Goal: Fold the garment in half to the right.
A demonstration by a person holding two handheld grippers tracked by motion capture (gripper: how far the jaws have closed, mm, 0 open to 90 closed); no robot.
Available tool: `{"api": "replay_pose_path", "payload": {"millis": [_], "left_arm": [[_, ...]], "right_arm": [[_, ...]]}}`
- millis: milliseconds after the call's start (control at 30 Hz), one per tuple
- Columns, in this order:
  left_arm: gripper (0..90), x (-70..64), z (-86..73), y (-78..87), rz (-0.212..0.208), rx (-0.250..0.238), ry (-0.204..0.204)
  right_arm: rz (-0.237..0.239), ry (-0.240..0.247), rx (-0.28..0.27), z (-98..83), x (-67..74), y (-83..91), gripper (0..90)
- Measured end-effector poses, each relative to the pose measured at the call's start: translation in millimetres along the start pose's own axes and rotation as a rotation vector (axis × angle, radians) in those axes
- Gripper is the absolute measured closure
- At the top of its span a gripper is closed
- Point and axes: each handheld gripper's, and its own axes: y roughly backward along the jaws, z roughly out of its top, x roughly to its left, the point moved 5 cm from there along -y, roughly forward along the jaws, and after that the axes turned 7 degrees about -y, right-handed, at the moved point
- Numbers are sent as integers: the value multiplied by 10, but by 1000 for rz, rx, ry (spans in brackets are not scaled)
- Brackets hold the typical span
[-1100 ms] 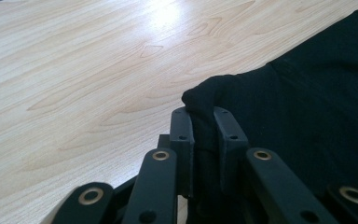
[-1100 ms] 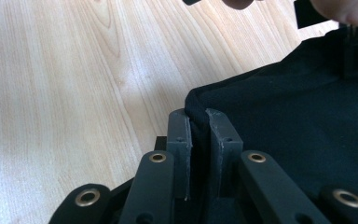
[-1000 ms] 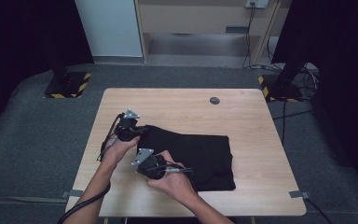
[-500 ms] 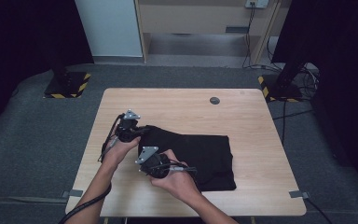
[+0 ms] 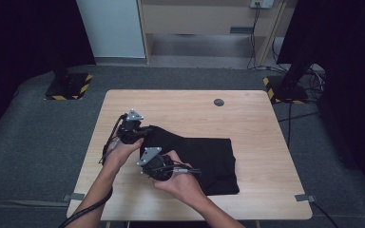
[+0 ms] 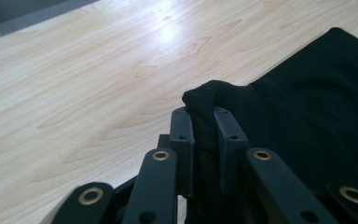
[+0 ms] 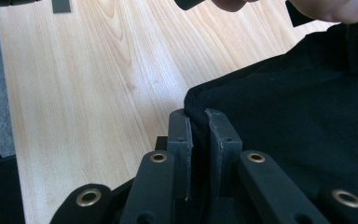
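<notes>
Cloth point(image 5: 204, 161), black and folded, lies on the table point(image 5: 256, 118), toward your side of it. You've got your left gripper point(image 6: 204, 122) clenched on a bunched corner at the cloth's left end. Your right gripper point(image 7: 198, 122) pinches the cloth's near edge, fingers point(image 7: 181, 140) tight on the fabric.

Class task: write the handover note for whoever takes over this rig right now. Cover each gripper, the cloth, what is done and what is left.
Left gripper: shut on the far left corner of the black cloth.
Right gripper: shut on the cloth's near left edge.
Cloth: lies partly folded on the table, its left end bunched and lifted in both grips.
Done: both left corners are pinched.
Left: probably carry that end across to the right to make the next fold, lay it flat, then release.
</notes>
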Motion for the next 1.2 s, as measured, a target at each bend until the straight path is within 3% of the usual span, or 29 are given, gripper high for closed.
{"api": "replay_pose_path", "payload": {"millis": [167, 467, 700, 933, 1200], "left_arm": [[799, 5, 39, 53, 11, -1, -7], [799, -10, -18, 41, 24, 15, -23], [798, -67, 90, 105, 25, 22, -52], [798, -219, 282, 136, 34, 27, -102], [798, -304, 386, 27, 35, 42, -101]], "right_arm": [[-5, 6, -10, 56, 16, 51, 812], [8, 10, 5, 34, 42, -12, 814], [10, -1, -21, 55, 29, 95, 813], [21, -62, -67, -40, -72, 317, 814], [18, -99, -77, -139, -203, 427, 814]]}}
